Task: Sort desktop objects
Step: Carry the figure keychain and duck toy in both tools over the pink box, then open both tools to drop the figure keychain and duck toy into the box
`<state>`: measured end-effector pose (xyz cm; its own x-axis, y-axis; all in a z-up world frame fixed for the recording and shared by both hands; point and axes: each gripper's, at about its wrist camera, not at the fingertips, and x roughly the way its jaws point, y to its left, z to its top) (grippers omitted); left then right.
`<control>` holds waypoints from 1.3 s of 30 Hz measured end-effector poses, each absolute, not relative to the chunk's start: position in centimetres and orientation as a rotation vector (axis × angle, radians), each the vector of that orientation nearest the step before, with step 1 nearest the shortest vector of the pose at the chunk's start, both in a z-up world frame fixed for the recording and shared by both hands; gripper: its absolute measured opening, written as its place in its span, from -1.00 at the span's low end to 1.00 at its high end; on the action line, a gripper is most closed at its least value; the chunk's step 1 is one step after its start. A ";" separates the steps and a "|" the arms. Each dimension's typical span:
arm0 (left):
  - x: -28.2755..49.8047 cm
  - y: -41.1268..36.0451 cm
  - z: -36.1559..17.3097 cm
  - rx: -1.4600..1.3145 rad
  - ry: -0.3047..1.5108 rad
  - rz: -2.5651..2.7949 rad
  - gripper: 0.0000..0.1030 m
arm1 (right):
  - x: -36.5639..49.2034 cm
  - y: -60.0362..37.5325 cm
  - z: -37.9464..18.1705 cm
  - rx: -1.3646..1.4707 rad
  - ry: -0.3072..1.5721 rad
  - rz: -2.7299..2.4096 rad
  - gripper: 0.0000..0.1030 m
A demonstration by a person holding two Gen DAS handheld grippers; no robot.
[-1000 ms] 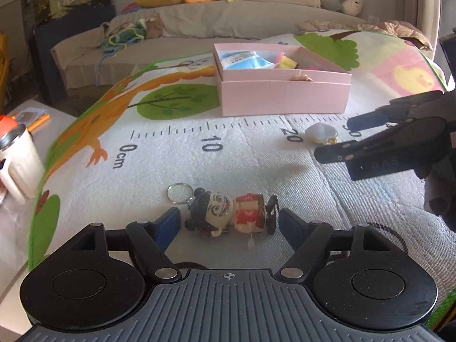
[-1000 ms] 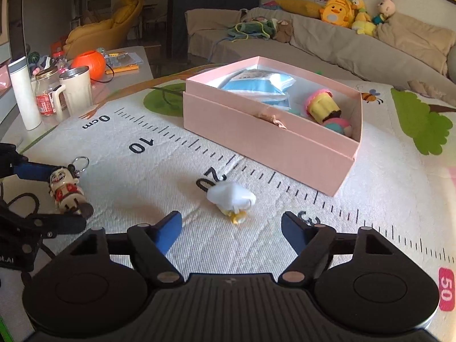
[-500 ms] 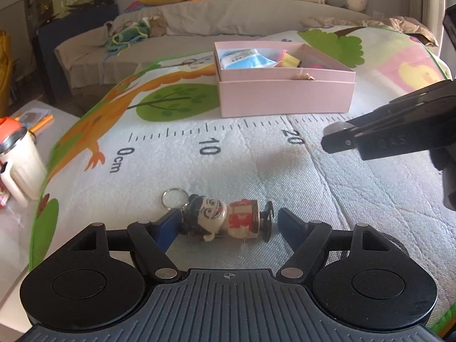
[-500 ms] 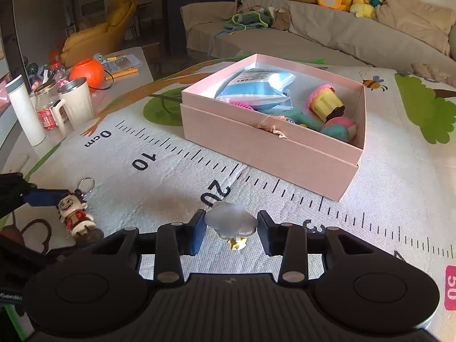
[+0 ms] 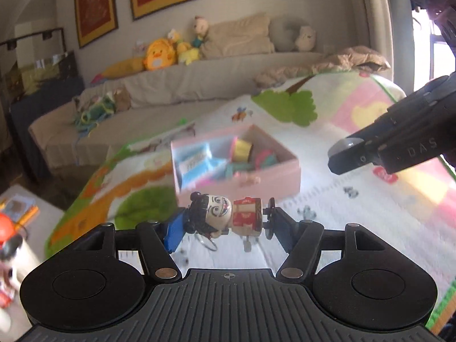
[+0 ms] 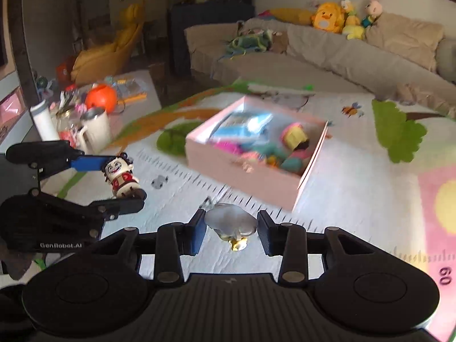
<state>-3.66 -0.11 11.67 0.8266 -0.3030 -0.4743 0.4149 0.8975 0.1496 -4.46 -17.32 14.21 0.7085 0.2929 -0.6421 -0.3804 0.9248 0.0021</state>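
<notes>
Now both claws carry loads above the mat, short of the pink box [image 5: 236,168]. Left claw [image 5: 228,222] has been closing, pinching figurine [image 5: 228,216] end-to-end: could pivot out. Right claw [image 6: 230,228] grips a blurred, prob. slippery white toy [image 6: 230,222].

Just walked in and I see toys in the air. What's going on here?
A person is sorting toys with a gripper in each hand. The left gripper, whose jaws have just been closing, holds a doll keychain sideways by its ends. The right gripper is clamped on a small white toy. Both toys are off the mat, short of the open pink box, which already holds other toys.
</notes>
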 end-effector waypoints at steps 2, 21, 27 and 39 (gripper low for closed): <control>-1.3 -1.9 13.2 0.285 0.393 -0.388 0.35 | -2.4 -18.1 17.0 -0.131 0.619 0.331 -0.25; 4.6 1.8 5.6 0.059 0.662 -0.138 1.00 | 9.4 -18.9 11.7 0.088 0.751 0.269 0.32; 1.1 2.4 2.2 0.027 0.703 -0.080 1.00 | 1.7 -15.9 5.9 -0.042 0.733 0.275 0.78; 1.7 0.5 0.7 0.044 0.686 0.105 1.00 | 1.3 -17.6 0.9 -0.054 0.769 0.141 1.00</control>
<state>1.68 0.53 0.67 0.7690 0.1115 -0.6295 -0.0822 0.9937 0.0756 1.26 -17.56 0.87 0.7098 0.1073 -0.6962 -0.1468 0.9892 0.0027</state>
